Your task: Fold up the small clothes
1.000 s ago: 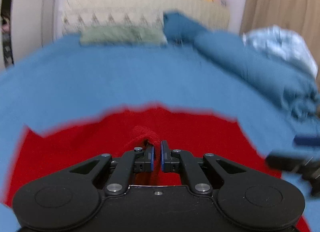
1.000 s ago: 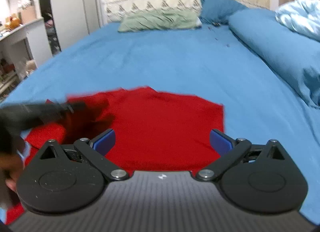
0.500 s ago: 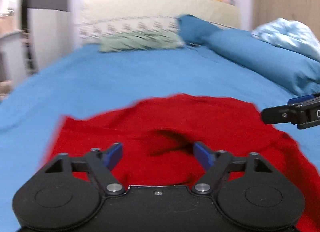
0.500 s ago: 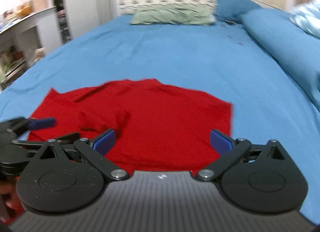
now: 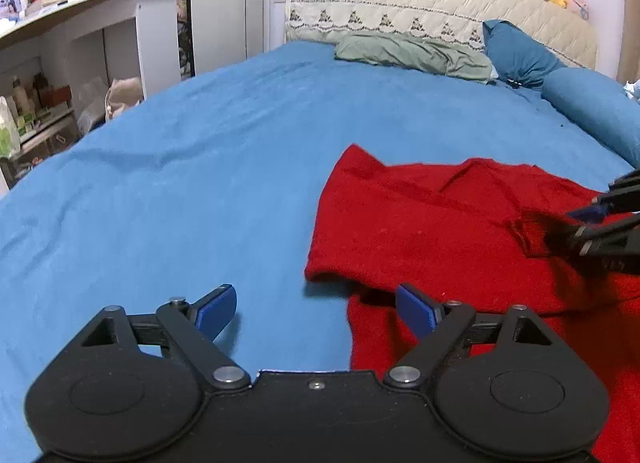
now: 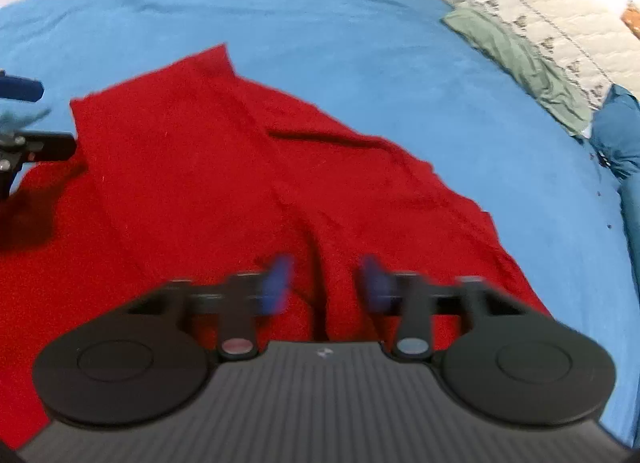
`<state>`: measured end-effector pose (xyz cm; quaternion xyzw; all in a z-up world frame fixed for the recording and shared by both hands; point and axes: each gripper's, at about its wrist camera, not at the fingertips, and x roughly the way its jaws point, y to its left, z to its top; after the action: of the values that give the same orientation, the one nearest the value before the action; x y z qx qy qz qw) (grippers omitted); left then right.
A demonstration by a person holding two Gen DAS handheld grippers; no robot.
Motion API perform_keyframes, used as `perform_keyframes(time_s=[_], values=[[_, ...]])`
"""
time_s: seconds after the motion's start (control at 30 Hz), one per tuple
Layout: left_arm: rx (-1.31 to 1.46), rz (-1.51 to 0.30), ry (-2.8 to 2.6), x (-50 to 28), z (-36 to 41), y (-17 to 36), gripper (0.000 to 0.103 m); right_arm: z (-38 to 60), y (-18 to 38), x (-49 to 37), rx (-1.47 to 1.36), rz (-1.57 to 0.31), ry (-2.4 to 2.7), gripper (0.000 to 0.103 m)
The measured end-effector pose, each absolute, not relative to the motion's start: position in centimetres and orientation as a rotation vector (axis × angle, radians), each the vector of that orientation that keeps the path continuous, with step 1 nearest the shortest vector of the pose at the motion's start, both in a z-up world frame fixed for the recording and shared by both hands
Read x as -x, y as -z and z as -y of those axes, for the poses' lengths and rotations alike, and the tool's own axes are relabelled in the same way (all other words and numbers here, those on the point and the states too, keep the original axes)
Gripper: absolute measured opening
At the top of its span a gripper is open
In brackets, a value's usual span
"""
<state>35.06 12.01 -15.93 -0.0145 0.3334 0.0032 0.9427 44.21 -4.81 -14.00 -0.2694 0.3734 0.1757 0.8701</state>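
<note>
Red garment (image 5: pixel 432 223) lies spread on the blue bed (image 5: pixel 180 183), creased, one edge folded over. Left hand-held gripper (image 5: pixel 316 311) fingers wide apart, empty. Right hand-held gripper (image 6: pixel 326 283) blurred, fingers apart over the cloth.

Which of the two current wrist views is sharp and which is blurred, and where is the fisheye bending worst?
Left wrist view: sharp, the left gripper and red garment are crisp; the blue bedsheet bows strongly toward the frame edges. Right wrist view: motion-blurred, the right gripper fingertips smear most and the garment's weave is soft.
</note>
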Motion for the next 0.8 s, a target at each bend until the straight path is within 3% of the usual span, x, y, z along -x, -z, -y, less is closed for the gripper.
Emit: perform_keyframes(time_s=[0.23,0.47,0.5,0.57,0.6,0.63,0.8], values=[[0.033,-0.68,0.015,-34.1,-12.1,16.3,0.089,13.4,10.7,-40.8,0.152,-0.653,-0.081,0.022],[0.029,-0.679,0.006,-34.2,-11.7,16.5,0.087,19.4,15.1,-37.8,-0.13,-0.733,0.027,0.027],[0.029,-0.677,0.003,-34.3,-11.7,16.5,0.087,19.7,15.5,-37.7,-0.156,-0.736,0.027,0.031],[0.03,-0.676,0.002,-34.3,-11.8,16.5,0.087,19.9,15.5,-37.3,-0.206,-0.709,0.016,0.05],[0.029,-0.676,0.001,-34.2,-11.8,16.6,0.087,19.7,15.3,-37.3,-0.216,-0.689,0.011,0.069],[0.026,-0.676,0.0,-34.2,-11.8,16.6,0.087,19.3,14.8,-37.6,-0.214,-0.663,0.001,0.078],[0.024,-0.677,0.002,-34.4,-11.7,16.6,0.087,15.8,12.4,-41.3,-0.028,-0.674,-0.118,0.077]])
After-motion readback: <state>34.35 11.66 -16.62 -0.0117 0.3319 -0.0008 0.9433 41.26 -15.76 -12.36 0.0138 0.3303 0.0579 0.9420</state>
